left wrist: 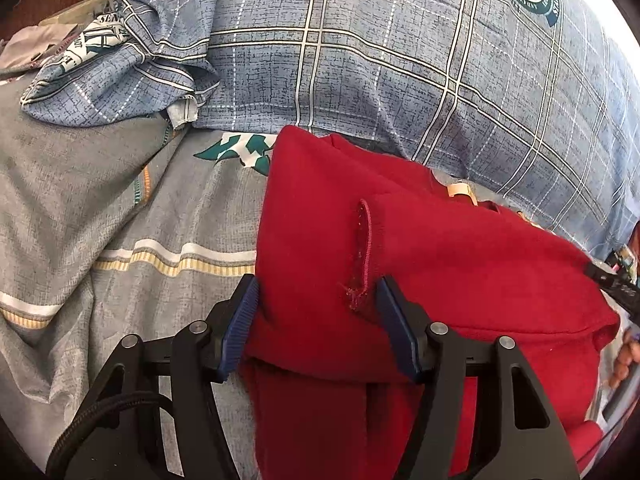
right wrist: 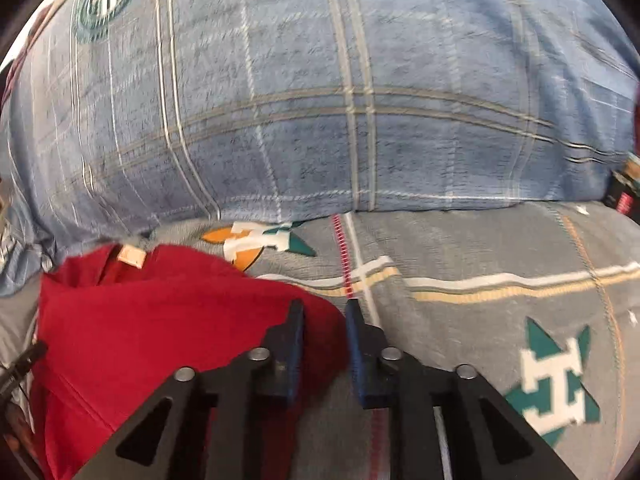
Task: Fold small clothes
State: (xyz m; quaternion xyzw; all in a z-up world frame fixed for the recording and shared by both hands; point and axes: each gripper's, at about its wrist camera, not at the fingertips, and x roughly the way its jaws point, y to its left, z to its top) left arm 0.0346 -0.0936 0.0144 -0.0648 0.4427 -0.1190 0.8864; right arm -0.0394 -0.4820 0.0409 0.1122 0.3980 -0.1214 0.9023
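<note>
The red garment (left wrist: 420, 272) lies folded on the grey printed bedsheet (left wrist: 100, 208), lower centre to right of the left wrist frame, below the blue plaid pillow (left wrist: 400, 60). The left gripper (left wrist: 316, 300) has its blue pads clamped on a thick fold of the garment. In the right wrist frame the garment (right wrist: 140, 320) occupies the lower left. The right gripper (right wrist: 324, 316) sits at the garment's right edge, jaws narrowly apart; the red edge lies between them, and contact cannot be confirmed through the blur.
</note>
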